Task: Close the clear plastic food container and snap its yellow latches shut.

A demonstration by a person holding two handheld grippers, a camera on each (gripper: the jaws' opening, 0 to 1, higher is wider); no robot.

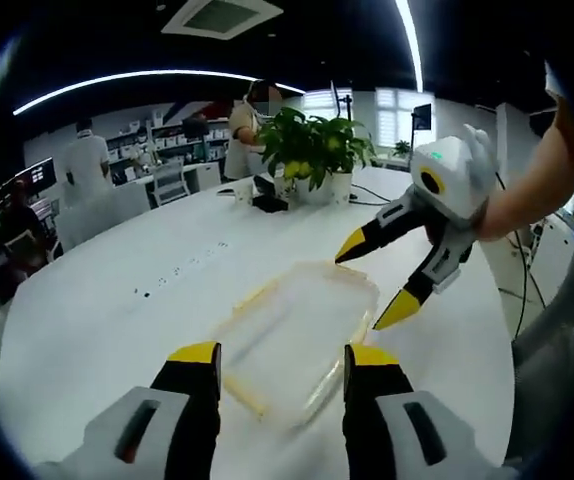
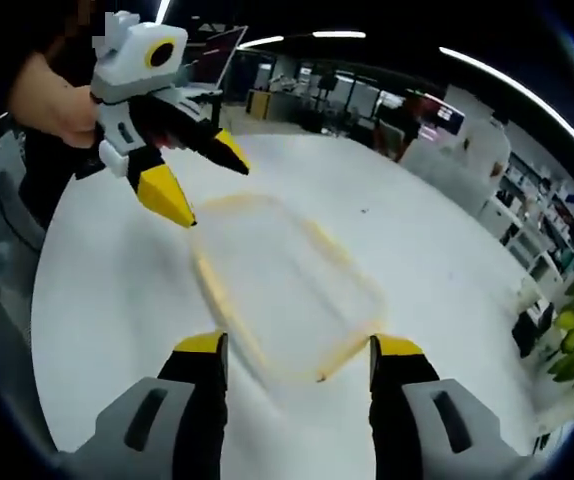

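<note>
The clear plastic food container point(image 1: 297, 330) lies flat on the white table point(image 1: 117, 300), with yellow latches along its rim. It is blurred, so I cannot tell how the latches stand. My left gripper point(image 1: 283, 355) hovers open at its near end, one jaw to each side. My right gripper point(image 1: 375, 282) comes in from the right, open, with its yellow tips over the container's far right edge. In the right gripper view the container point(image 2: 287, 270) lies just beyond my open right gripper point(image 2: 299, 345). The left gripper point(image 2: 205, 182) hangs open over its far left corner.
A potted green plant point(image 1: 317, 150) and small dark items stand at the table's far side. A person point(image 1: 252, 125) stands behind the plant, and another point(image 1: 82, 165) is by desks at the left. The table's rounded edge point(image 2: 47, 330) runs close on the left.
</note>
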